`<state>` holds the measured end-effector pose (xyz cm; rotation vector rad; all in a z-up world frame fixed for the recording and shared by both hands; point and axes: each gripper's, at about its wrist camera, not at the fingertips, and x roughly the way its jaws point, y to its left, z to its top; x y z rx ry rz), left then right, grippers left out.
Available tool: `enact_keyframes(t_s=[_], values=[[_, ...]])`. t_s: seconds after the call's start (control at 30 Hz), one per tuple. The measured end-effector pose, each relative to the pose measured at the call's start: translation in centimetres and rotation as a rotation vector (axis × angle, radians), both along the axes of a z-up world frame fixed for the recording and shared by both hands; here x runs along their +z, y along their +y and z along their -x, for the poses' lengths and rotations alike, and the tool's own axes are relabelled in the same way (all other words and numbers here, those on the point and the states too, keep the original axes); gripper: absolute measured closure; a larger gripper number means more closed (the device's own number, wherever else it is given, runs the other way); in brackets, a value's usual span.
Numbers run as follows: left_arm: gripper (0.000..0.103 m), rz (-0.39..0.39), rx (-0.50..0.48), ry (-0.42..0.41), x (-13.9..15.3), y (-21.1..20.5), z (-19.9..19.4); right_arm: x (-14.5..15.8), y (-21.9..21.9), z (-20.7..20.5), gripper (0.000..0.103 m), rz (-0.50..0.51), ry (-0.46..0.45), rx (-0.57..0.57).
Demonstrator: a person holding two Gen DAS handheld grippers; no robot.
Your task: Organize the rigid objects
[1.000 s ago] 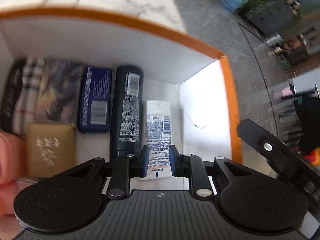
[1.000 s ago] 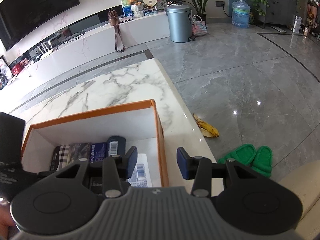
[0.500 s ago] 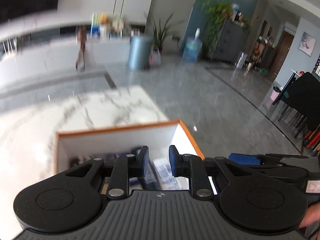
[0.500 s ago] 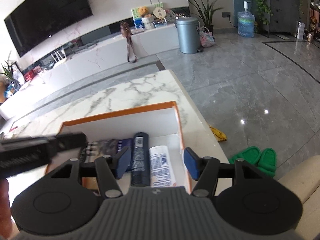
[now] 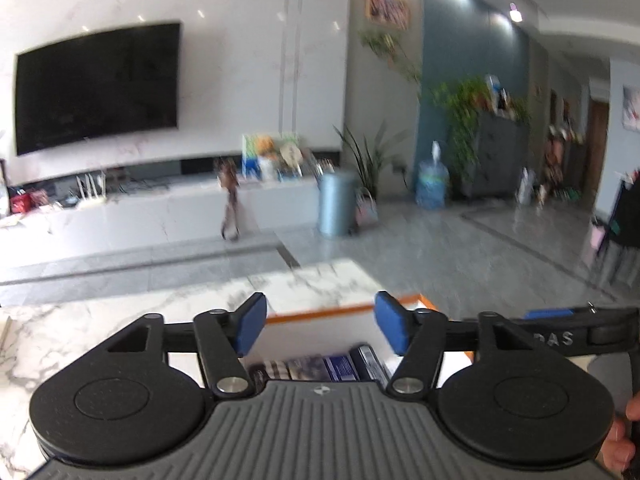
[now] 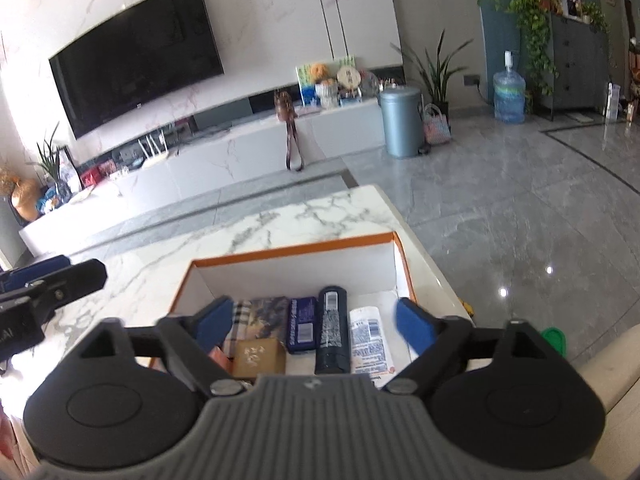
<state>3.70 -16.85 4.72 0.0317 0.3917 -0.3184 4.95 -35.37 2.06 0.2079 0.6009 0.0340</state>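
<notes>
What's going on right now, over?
Left gripper and right gripper open, empty, jaws just opened. Items lie in the orange box. Nothing in the way.

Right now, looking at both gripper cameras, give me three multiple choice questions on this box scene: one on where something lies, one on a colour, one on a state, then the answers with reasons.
1. Where does the white tube lie?
A. On the floor
B. In the box, right of the dark bottle
C. Between the left gripper's jaws

2. What colour is the box's rim?
A. Orange
B. Green
C. Black

3. How do the right gripper's jaws stand?
A. Shut on the tube
B. Shut on nothing
C. Open, holding nothing

Answers:
1 B: the tube lies flat inside the box, beside the dark bottle on its right.
2 A: an orange edge runs around the white walls.
3 C: the blue pads stand wide apart above the box, pressing on nothing.
</notes>
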Motion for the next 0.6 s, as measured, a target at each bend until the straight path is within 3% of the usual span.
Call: enact_keyframes(t_s=[0.07,0.17,0.33,0.47,0.6], values=[[0.011,0.003,0.014,-0.050,-0.3,0.3,0.5,0.1,0.4,0.9,0.005,0.000,-0.036,-0.009],[0.008,0.006,0.040,-0.042,-0.9,0.4,1.0,0.1,1.0,2.1,0.002,0.010,-0.078,-0.023],[0.007,-0.055,0.094,-0.027,-1.8,0.3,2.0,-0.6,2.0,3.3,0.002,0.039,-0.116,-0.053],[0.006,-0.003,0.161,0.027,-2.3,1.4,2.4,-1.8,2.9,3.9,0.002,0.062,-0.115,-0.077],[0.006,0.011,0.213,0.023,-3.7,3.1,2.7,-3.3,3.7,4.2,0.002,0.081,-0.085,-0.077]])
